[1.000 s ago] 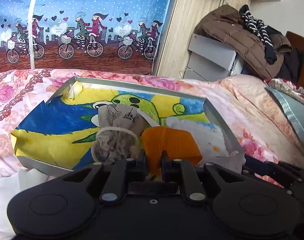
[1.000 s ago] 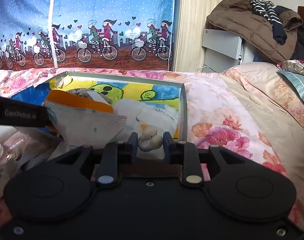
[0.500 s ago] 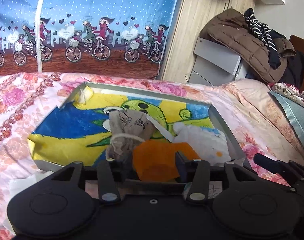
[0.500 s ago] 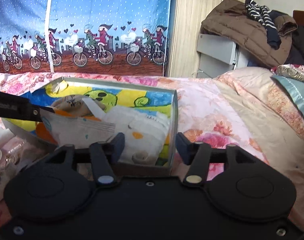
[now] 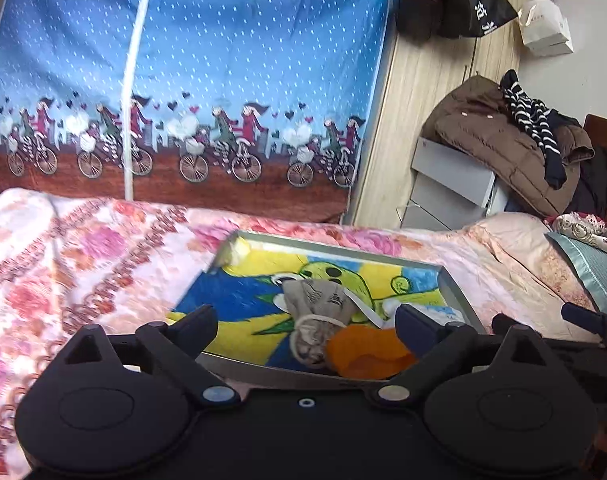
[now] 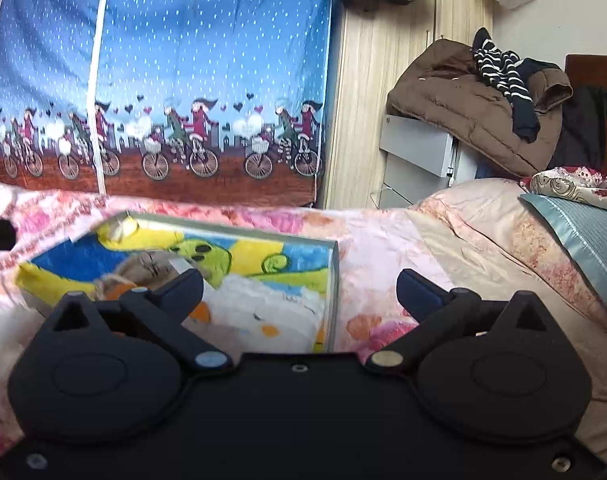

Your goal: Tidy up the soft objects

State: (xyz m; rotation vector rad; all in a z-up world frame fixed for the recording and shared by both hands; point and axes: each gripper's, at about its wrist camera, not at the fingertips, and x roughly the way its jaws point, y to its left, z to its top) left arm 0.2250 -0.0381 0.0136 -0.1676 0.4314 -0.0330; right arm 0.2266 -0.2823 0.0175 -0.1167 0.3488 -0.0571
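A blue bicycle-print curtain (image 5: 183, 92) is hanging at 11 o'clock beside a wood-grain wardrobe (image 5: 427, 92). A brown coat (image 5: 499, 140) is lying over a grey cabinet (image 5: 447, 184) at 2 o'clock. A floral bedspread (image 6: 387, 240) is covering the bed; daylight seems soft.

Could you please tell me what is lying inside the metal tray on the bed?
The metal tray holds a colourful cartoon towel as lining, with a grey drawstring pouch, an orange pack and a white cloth on it. The tray's floor beneath is covered.
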